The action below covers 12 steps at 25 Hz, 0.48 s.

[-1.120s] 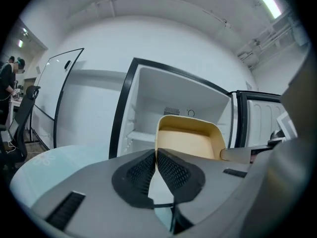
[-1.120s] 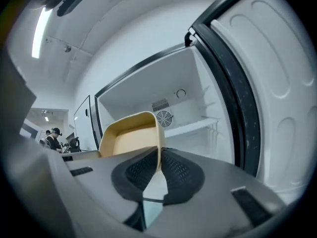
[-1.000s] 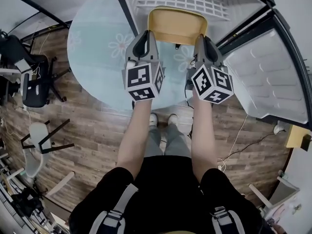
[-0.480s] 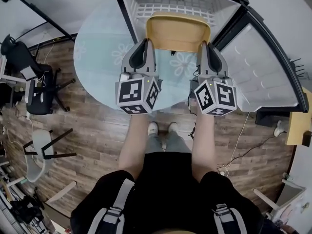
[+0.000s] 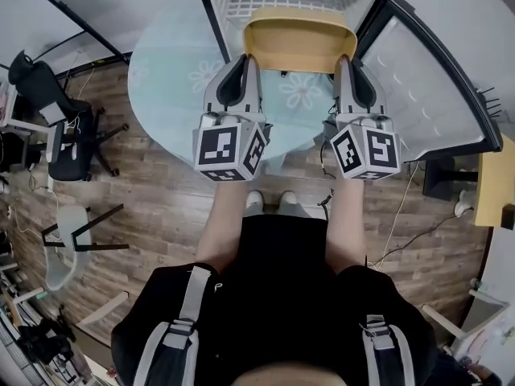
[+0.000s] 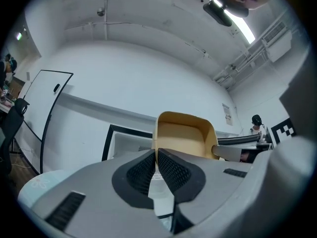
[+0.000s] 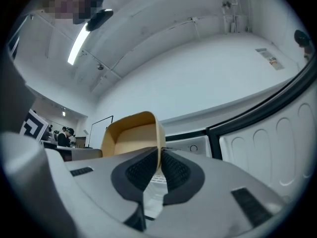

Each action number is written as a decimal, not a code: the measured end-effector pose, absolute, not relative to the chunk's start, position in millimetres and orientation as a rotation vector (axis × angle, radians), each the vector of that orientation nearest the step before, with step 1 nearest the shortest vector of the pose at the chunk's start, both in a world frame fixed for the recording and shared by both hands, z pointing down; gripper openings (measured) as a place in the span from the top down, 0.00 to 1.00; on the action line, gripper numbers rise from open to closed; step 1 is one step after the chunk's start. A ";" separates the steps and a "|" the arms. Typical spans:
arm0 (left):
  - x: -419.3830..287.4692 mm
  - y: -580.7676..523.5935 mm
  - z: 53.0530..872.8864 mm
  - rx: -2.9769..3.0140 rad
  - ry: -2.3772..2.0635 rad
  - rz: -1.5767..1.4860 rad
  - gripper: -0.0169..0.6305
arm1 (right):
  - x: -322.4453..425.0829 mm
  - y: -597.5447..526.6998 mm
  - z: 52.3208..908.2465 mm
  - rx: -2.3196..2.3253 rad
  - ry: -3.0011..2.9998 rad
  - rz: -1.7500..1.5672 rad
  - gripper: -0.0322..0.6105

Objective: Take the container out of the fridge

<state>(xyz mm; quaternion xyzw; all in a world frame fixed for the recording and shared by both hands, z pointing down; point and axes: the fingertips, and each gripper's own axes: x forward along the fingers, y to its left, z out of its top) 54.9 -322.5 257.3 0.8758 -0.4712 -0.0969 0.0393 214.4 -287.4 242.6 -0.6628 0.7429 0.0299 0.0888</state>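
Observation:
A tan, open-topped container (image 5: 299, 45) hangs in front of the open fridge (image 5: 241, 0), held between both grippers. My left gripper (image 5: 245, 61) is shut on the container's left wall, and in the left gripper view the thin tan wall (image 6: 156, 145) sits pinched between the black pads (image 6: 174, 171). My right gripper (image 5: 348, 61) is shut on the right wall; in the right gripper view the container (image 7: 130, 135) rises left of the jaws, its edge clamped between the pads (image 7: 174, 171). The container looks empty.
The fridge's white wire shelf (image 5: 278, 1) shows behind the container, and the fridge door (image 5: 426, 87) stands swung open to the right. A round pale rug (image 5: 173, 87) lies on the wood floor below. Office chairs (image 5: 60, 147) stand at the left.
The container and both grippers have shifted slightly up and back in the head view as the person stepped back; the feet are now mostly hidden under the body. Both grips stay the same.

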 end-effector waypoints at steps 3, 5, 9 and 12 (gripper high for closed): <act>52.9 -314.5 251.5 2.707 -1.450 -0.322 0.95 | 211.7 -276.7 242.5 -1.970 2.217 0.131 0.91; 52.7 -309.7 250.7 2.718 -1.450 -0.326 0.95 | 211.4 -271.7 243.0 -1.971 2.216 0.142 0.91; 55.6 -305.1 250.7 2.725 -1.450 -0.322 0.95 | 214.9 -270.7 241.8 -1.988 2.211 0.149 0.92; 59.4 -307.0 247.5 2.733 -1.453 -0.326 0.95 | 218.8 -274.0 238.5 -1.992 2.203 0.156 0.92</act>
